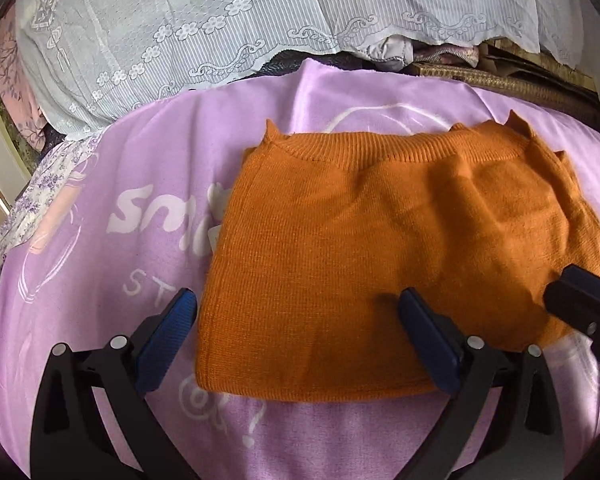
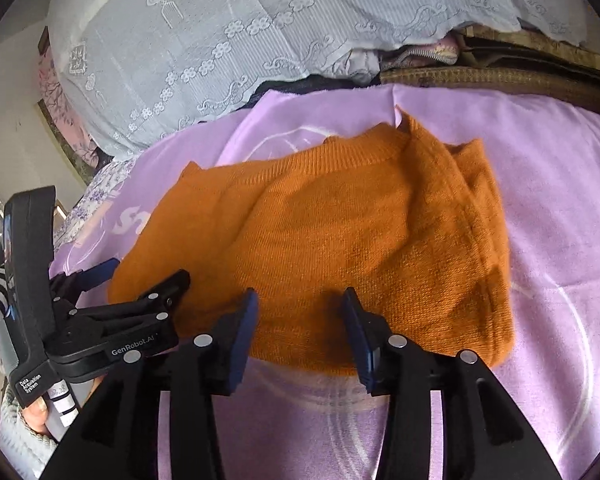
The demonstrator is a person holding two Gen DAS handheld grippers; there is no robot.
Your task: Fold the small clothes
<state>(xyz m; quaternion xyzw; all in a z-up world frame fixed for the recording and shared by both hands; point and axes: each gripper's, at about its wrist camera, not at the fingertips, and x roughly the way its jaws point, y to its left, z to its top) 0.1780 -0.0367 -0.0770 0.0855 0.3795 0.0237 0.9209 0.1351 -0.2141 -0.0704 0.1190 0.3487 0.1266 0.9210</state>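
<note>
A: Where is the garment?

B: A folded orange knit sweater (image 1: pixel 379 248) lies flat on a lilac printed blanket (image 1: pixel 100 208), its ribbed neckline at the far edge. A white lace cloth (image 1: pixel 204 20) is heaped behind.

A: And the tools?

B: The left tool (image 1: pixel 296 304) is spread wide over the sweater's near left corner, gripping nothing. The right tool (image 2: pixel 300 300) hovers apart above the near hem, also empty.

"genrobot.ai" on left hand-held gripper (image 2: pixel 140 280).
</note>
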